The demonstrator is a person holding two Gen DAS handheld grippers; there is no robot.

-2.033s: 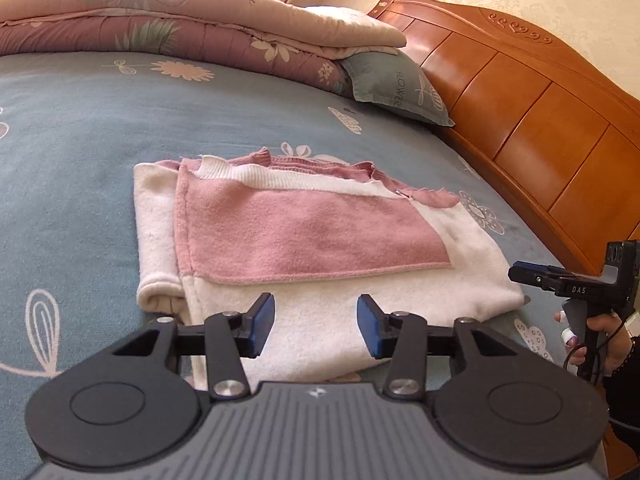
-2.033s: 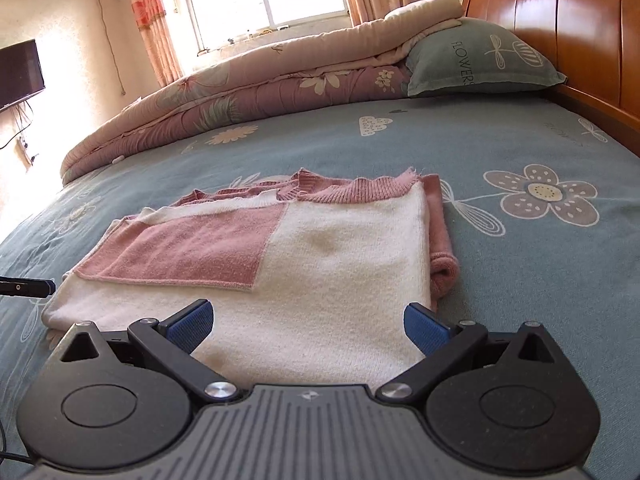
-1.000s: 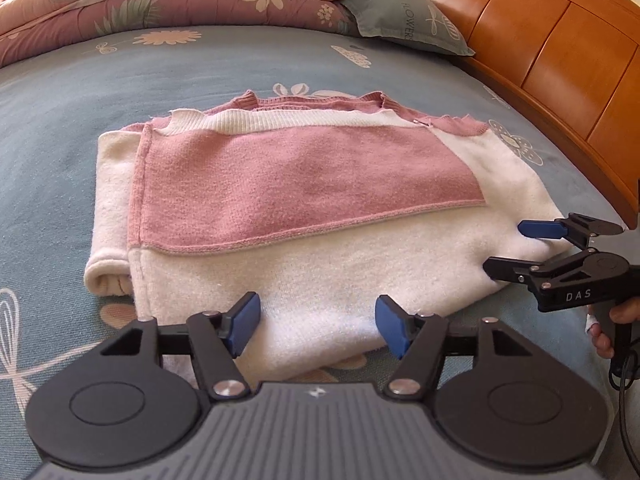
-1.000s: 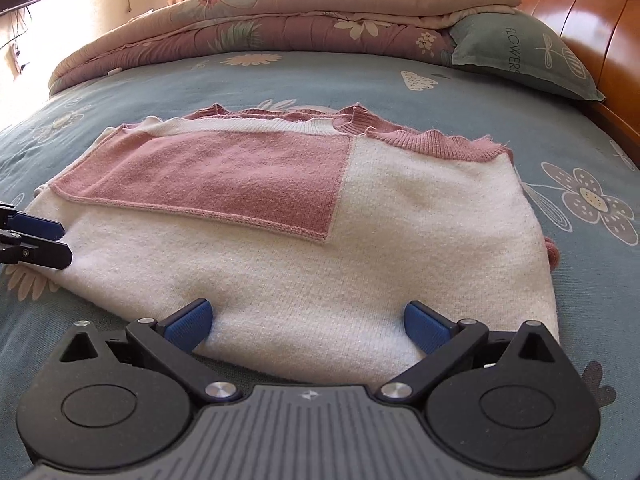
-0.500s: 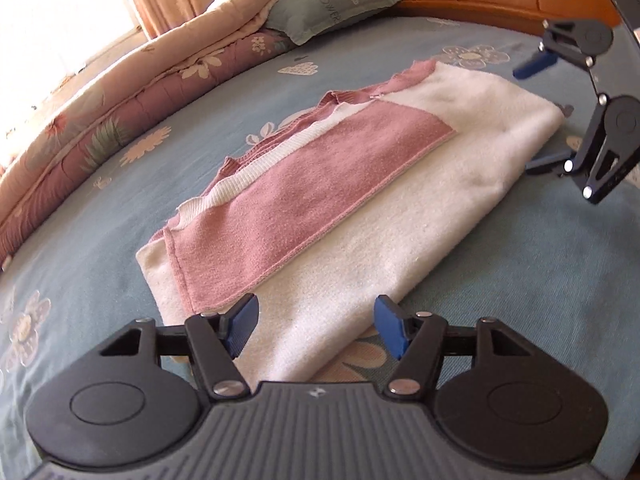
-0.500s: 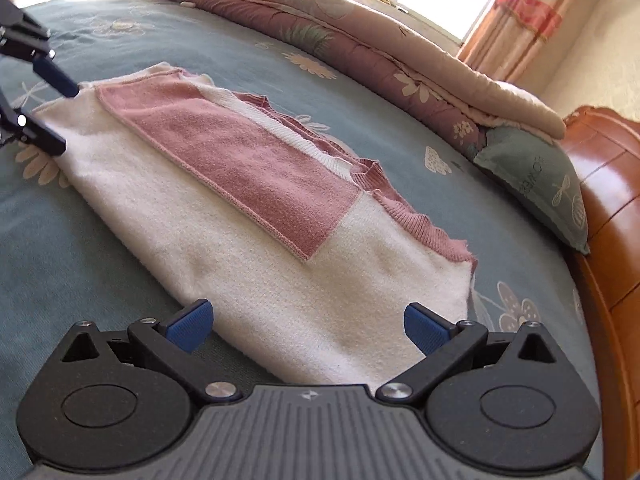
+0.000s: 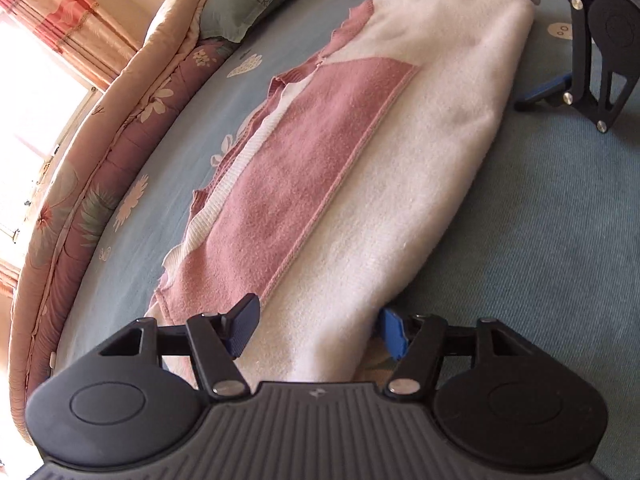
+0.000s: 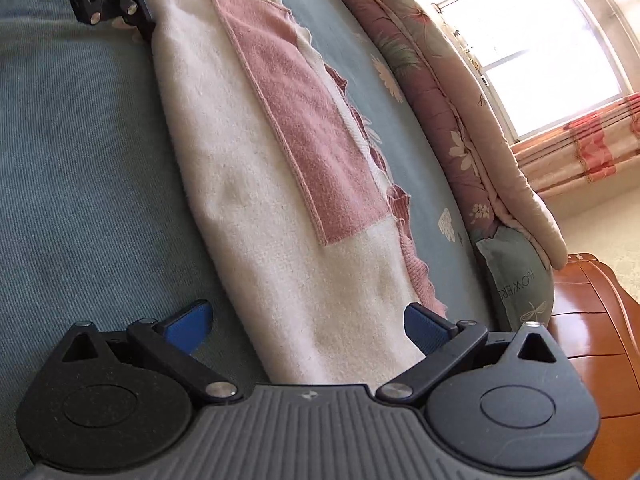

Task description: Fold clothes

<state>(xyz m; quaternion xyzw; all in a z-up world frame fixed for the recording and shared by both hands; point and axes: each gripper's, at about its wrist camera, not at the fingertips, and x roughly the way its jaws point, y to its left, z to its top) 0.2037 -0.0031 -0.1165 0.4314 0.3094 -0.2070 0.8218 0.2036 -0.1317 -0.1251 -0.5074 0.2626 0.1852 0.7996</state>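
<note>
Both views rolled since before | grippers: left gripper, right gripper | one sweater

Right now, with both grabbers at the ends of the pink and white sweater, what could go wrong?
1. The left gripper and right gripper are both open astride the ends of the sweater. If one closes too shallow, it may catch only the top layer and pull the fold apart.
2. The loose pink sleeve on top could slide off during lifting.
</note>
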